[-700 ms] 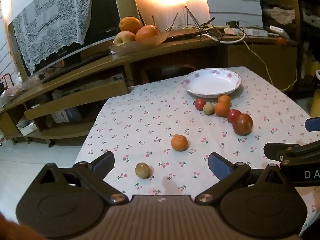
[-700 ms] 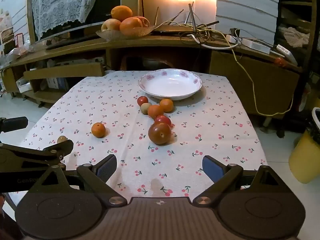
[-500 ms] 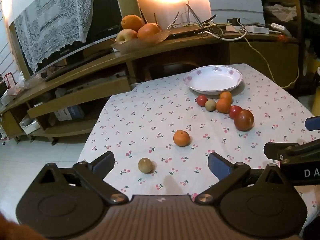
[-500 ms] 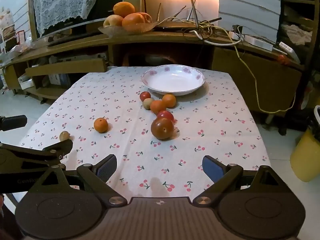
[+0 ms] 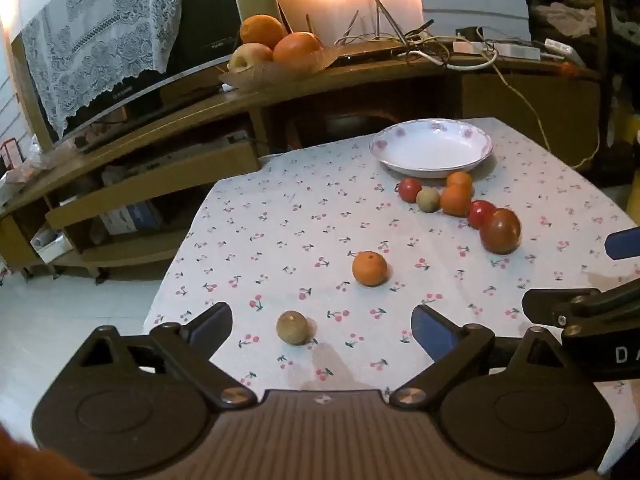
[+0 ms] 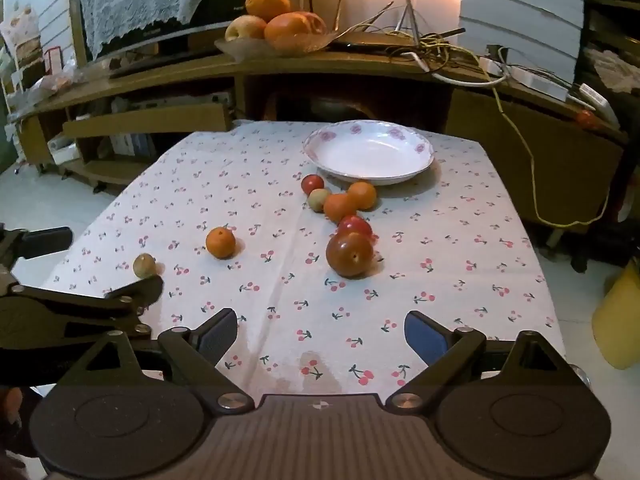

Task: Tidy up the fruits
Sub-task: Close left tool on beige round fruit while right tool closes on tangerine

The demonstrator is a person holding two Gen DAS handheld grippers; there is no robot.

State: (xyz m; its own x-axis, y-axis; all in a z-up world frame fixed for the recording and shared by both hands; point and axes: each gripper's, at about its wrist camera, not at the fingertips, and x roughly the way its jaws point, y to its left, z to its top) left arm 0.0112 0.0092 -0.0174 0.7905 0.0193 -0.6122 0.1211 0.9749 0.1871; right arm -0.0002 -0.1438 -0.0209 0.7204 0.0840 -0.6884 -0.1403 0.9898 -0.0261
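Both grippers hover spread over the near worktop (image 6: 460, 216) edge, holding nothing.

Left gripper (image 5: 322, 330) brackets a small brown fruit (image 5: 292, 327) untouched; right gripper (image 6: 320, 334) faces bare cloth. Fruits cluster just before the plate (image 6: 368, 152); one orange (image 6: 220, 242) lies apart, leftward.

A matt cloth printed with cherries covers the worktop (image 6: 460, 216). The plate (image 6: 370, 152) looks like glossy glazed ceramic. The large dark-red fruit (image 6: 349, 254) has smooth, shiny skin; the lone orange (image 5: 370, 268) is duller and finely dimpled. White lace (image 5: 92, 40) drapes behind.
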